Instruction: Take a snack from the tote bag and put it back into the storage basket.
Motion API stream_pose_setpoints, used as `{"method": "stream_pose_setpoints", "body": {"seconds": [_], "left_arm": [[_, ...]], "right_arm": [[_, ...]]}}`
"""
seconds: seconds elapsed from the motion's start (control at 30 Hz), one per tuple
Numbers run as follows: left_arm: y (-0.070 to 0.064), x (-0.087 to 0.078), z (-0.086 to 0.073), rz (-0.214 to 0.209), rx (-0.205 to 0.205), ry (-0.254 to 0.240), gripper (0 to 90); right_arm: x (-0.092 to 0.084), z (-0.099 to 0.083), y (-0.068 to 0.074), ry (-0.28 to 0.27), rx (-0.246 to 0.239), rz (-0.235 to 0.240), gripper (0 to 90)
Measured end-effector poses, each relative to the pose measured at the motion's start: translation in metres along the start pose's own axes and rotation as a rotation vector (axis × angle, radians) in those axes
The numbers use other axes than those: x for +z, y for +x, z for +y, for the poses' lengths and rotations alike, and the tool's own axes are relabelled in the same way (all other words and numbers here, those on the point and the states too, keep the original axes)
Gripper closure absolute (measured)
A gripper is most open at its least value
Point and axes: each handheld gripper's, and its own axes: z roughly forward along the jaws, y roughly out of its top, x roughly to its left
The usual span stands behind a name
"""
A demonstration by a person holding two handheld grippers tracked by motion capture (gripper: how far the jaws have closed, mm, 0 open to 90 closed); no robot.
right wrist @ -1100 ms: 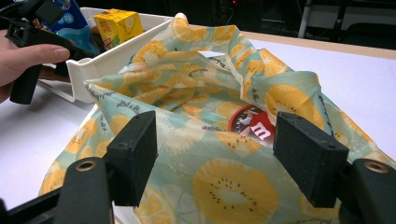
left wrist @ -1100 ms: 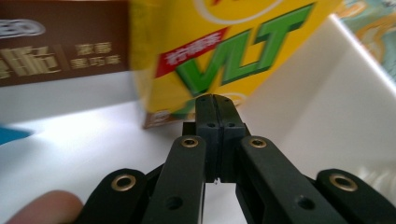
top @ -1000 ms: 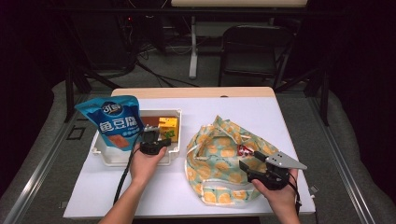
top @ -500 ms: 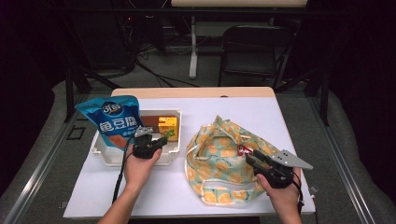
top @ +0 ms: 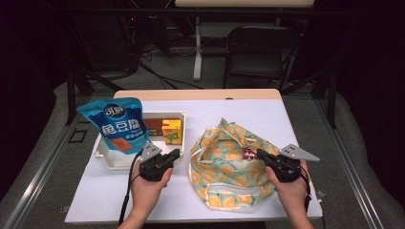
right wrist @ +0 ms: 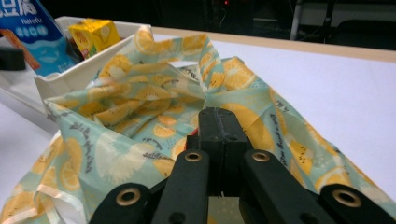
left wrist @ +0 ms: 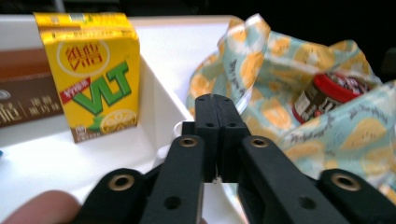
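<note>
On the desk, the right hand-held gripper (top: 265, 156) clamps the bag (top: 224, 167) rim beside the can (top: 249, 153) inside, while the left hand-held gripper (top: 173, 153), clenched empty, hovers by the tray (top: 114, 162), probably next needing the opposite rim.

Your right gripper (right wrist: 217, 122) has its two black jaws pressed together; they have just been closing, and whether any cloth is caught between them cannot be told. The jaws sit at the near rim of the lemon-print fabric bag (right wrist: 135, 116), whose folds stand open and crumpled ahead of you. At far left, a white tray (right wrist: 79, 74) lies just beside the bag, with a yellow drink carton (right wrist: 93, 35) and a blue snack pouch (right wrist: 32, 35) in it. The white surface (right wrist: 327, 93) stretches away on the right, with a pale wooden edge (right wrist: 299, 46) at its far side.
</note>
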Motion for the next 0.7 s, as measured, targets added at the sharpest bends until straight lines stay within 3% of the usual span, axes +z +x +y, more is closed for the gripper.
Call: {"method": "stream_pose_setpoints", "body": {"seconds": [0.13,0.37,0.47,0.57,0.7], "left_arm": [[-0.017,0.006,0.001,-0.044,0.038,0.007,90.0],[-0.046,0.025,0.006,-0.156,0.076,0.006,90.0],[-0.057,0.041,0.008,-0.178,0.095,0.011,90.0],[-0.062,0.063,0.004,-0.199,0.102,0.071,89.4],[-0.063,0.086,-0.015,-0.218,0.084,0.2,89.5]], "right_arm": [[0.011,-0.002,-0.002,0.034,-0.002,0.006,90.0],[0.023,-0.003,-0.013,0.061,0.017,-0.029,90.0],[0.027,-0.004,-0.019,0.056,0.033,-0.062,90.0],[0.029,-0.002,-0.022,0.059,0.029,-0.094,90.0],[0.031,-0.003,-0.031,0.061,0.05,-0.139,90.0]]}}
